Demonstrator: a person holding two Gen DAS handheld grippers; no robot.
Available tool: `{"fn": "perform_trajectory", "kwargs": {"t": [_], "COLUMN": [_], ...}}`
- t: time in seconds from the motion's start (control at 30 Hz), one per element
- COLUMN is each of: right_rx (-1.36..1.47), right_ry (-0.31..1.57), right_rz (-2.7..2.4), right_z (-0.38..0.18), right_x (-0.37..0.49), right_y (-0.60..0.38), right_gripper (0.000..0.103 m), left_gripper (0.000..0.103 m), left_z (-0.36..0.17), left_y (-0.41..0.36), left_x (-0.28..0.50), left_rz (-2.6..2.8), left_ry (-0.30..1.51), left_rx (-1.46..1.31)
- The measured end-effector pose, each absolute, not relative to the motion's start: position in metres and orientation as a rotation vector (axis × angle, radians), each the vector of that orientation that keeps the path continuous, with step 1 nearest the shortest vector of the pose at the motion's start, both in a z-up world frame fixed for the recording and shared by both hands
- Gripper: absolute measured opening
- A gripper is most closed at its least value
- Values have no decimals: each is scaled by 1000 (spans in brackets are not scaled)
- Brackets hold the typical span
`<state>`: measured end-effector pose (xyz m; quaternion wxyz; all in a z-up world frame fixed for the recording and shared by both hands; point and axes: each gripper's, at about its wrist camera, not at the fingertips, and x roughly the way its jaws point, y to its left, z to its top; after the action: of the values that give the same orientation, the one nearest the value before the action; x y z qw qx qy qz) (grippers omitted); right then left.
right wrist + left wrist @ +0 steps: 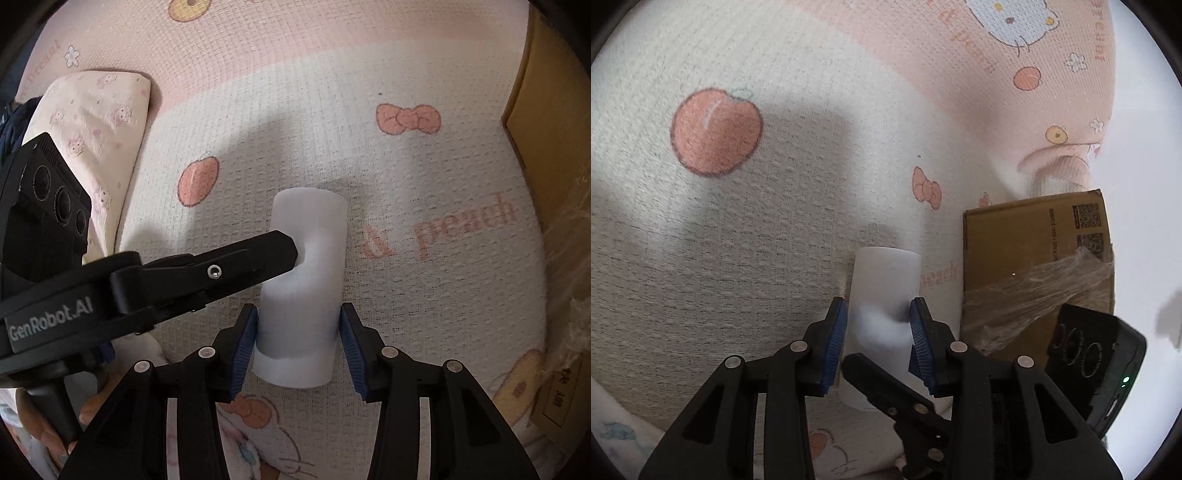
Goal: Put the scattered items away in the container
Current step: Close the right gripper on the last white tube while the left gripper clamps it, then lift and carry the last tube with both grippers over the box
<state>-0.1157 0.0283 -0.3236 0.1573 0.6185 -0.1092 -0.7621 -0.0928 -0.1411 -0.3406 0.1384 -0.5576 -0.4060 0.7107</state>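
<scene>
So there's a white foam tube (304, 291) lying on a printed blanket (369, 74) — the cream-and-pink one with peaches, bows and "& peach" lettering — and both claws are on it at once. The left claw (877, 343) is clamped around it: in its own view the blue pads (836, 343) press into the soft sides and you can see a dent where the foam gives. From the right wrist view that same claw comes in from the left, its black finger (258, 254) digging into the tube's middle. The right claw (298, 349) straddles the tube's near end; its left pad (243, 350) touches the foam, while the right pad (354, 354) seems to sit just off it, so I can't tell if it's really gripping. The cardboard box (1034, 258) sits to the right of the tube, near it but not touching, with crinkled clear plastic wrap (1034, 295) across its side. A small patterned pillow (96, 122) lies at the far left. Part of a hand (55, 428) shows under the left claw's handle.
</scene>
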Motion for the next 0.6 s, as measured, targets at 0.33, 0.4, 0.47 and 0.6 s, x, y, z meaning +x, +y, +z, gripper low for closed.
{"fn": "perform_trajectory", "kwargs": {"t": [0.33,0.4,0.47,0.6], "right_rx": [1735,1693,1652,1559], "right_ry": [-217,-184,-175,-159], "right_rz": [-2193,-2203,-2223,-2286], "right_z": [-306,-295,-281,-253], "right_x": [-101,-94,-88,-75], "right_y": [22,21,22,29], "right_gripper": [43,43,42,42], "left_gripper": [39,39,39,39], "left_z": [-317,-304,-288,-252], "left_y": [-136,-135,-131,-119], "left_x": [-77,-70,-64,-58], "left_rz": [2089,2121,2161,2229], "left_ry": [-1091,-1057,-1031,-984], "left_rx": [-1576,-1549,-1518,-1453]}}
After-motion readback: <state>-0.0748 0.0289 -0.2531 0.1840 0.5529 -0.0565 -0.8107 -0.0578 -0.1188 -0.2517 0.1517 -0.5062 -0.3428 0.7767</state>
